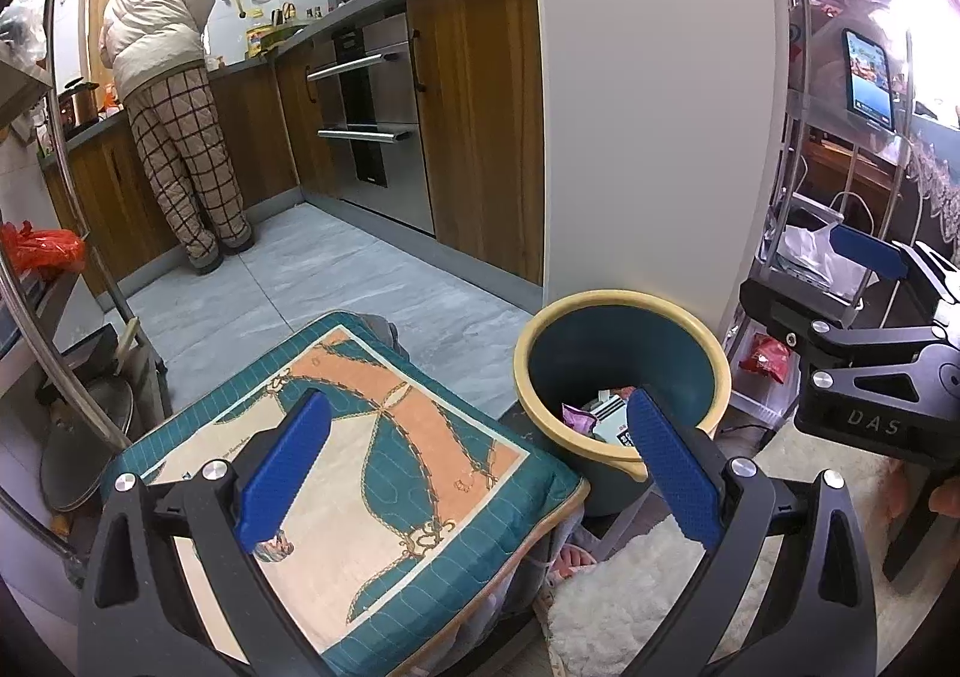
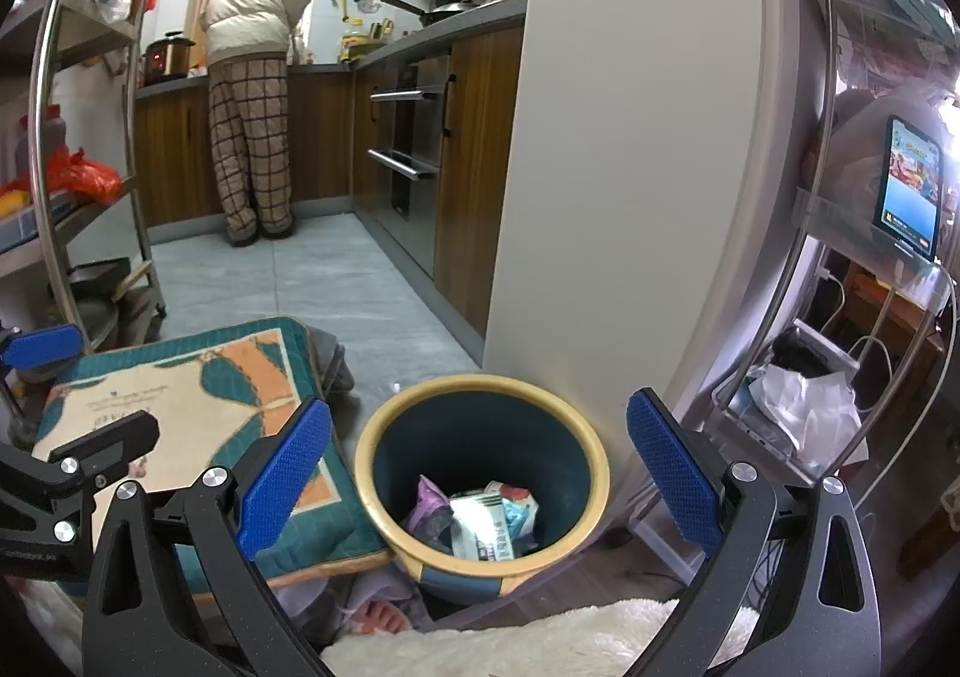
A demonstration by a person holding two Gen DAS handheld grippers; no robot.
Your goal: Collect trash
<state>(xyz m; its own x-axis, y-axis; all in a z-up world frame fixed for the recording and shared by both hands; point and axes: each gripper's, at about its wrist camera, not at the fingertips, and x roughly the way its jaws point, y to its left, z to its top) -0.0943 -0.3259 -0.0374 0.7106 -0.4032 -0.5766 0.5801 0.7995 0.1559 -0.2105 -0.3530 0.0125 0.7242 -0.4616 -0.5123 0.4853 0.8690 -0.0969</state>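
Left claw (image 1: 474, 473): jaws spread wide, nothing between the blue pads. It hangs over a quilted cushion (image 1: 372, 473) patterned in teal, orange and cream, with its right-hand pad overlapping the rim of the bin in the left wrist view.

Right claw (image 2: 477, 476): jaws likewise spread wide and empty. It is positioned directly above the bin (image 2: 480, 395), so that the bin opening sits framed between the two pads.

Bin: a round container, dark teal inside with a pale yellow rim, standing on the floor just beside the cushion and close against a white cabinet panel (image 2: 618, 137).

Trash (image 2: 474, 518): lies at the bottom of the bin. It comprises a purple wrapper, a white printed packet and a smaller blue-and-red packet; a further item may lie beneath, though shadow obscures it.

Surroundings: a white fluffy rug (image 2: 528, 641) lies in the foreground. In the kitchen beyond, a person (image 2: 255, 71) in a cream puffer jacket and checked trousers stands facing the worktop (image 2: 456, 17).
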